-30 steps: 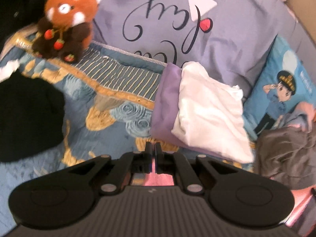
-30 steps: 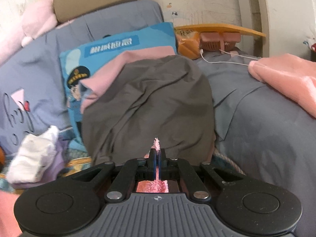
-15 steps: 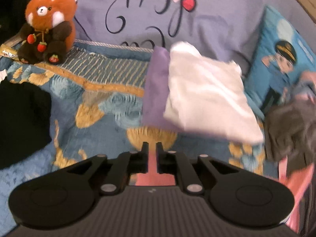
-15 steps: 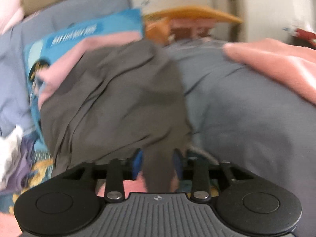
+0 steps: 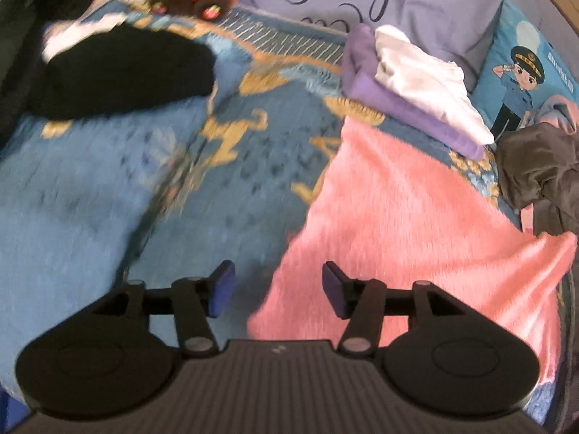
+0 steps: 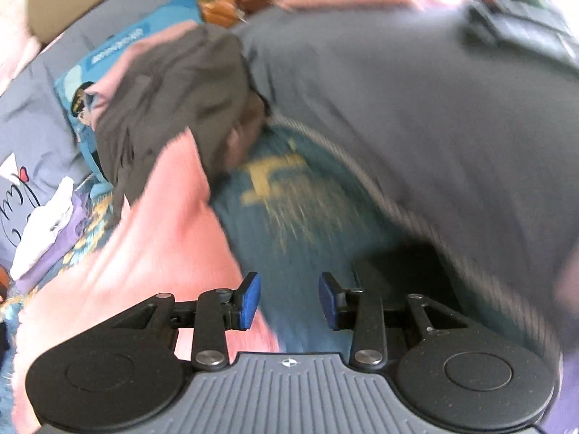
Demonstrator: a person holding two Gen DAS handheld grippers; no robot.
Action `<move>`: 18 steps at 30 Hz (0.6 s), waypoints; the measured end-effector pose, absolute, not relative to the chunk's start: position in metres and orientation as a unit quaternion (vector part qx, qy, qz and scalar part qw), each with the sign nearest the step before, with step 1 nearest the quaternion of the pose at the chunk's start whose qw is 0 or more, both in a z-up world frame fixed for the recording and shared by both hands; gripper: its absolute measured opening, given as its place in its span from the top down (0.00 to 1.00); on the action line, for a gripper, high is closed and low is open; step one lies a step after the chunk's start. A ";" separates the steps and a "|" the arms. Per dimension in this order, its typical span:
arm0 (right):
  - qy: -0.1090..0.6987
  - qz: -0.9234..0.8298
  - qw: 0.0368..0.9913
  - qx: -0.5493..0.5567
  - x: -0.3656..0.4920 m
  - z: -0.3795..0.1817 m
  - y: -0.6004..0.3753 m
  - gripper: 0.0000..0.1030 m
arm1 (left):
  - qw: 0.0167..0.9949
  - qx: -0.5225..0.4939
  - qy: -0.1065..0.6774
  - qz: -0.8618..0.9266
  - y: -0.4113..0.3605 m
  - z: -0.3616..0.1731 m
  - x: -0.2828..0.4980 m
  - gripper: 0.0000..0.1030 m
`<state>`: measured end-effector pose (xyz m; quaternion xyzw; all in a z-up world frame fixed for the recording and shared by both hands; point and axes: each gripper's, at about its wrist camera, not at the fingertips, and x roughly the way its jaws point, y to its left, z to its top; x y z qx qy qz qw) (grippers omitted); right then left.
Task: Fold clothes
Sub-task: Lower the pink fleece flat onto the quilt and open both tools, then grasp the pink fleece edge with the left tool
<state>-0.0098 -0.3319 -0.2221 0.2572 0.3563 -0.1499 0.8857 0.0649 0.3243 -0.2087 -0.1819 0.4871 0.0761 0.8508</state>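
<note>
The blue patterned blanket [image 5: 90, 199] is my work surface. On it the pink fleece garment [image 5: 416, 209] lies spread, its far corner close to the folded purple and white stack [image 5: 419, 83] and its right edge running under the crumpled grey garment [image 5: 542, 170]. A black garment [image 5: 119, 72] lies well apart at the far left.

The left gripper [image 5: 278, 285] has just been opening; its fingers stand spread over the fleece's near-left edge, pinching nothing. The right gripper [image 6: 289, 300] is partly spread, with its left pad at the fleece's right edge [image 6: 159, 246] and bare blanket between the pads.

To do this step well, I judge that I should:
1. Pull the fleece clear of the grey garment.
2. Flatten it fully before gripping.
3. Take matching corners with both grippers, so the fold lands square.
</note>
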 end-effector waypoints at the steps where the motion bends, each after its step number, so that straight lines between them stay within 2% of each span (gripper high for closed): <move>1: 0.356 -0.152 0.878 0.283 -0.017 -0.228 -0.333 0.65 | 0.847 -0.195 0.489 0.071 0.325 -0.210 0.057 0.39; 4: 0.356 -0.142 0.851 0.359 -0.027 -0.245 -0.335 0.66 | 0.837 -0.234 0.491 0.054 0.326 -0.208 0.041 0.39; 7: 0.361 -0.131 0.829 0.406 -0.022 -0.261 -0.334 0.74 | 0.840 -0.235 0.487 0.044 0.318 -0.200 0.032 0.38; 9: 0.354 -0.129 0.815 0.441 -0.019 -0.269 -0.334 0.74 | 0.842 -0.232 0.485 0.036 0.312 -0.194 0.027 0.31; 11: 0.341 -0.130 0.803 0.471 -0.016 -0.272 -0.336 0.76 | 0.844 -0.230 0.484 0.029 0.307 -0.191 0.023 0.29; 12: 0.335 -0.130 0.797 0.486 -0.014 -0.274 -0.337 0.82 | 0.843 -0.228 0.486 0.029 0.304 -0.190 0.023 0.29; 13: 0.332 -0.133 0.791 0.496 -0.014 -0.274 -0.338 0.99 | 0.843 -0.226 0.487 0.029 0.301 -0.190 0.023 0.29; 18: 0.304 -0.151 0.787 0.515 -0.028 -0.260 -0.341 0.98 | 0.836 -0.227 0.498 0.032 0.292 -0.193 0.024 0.29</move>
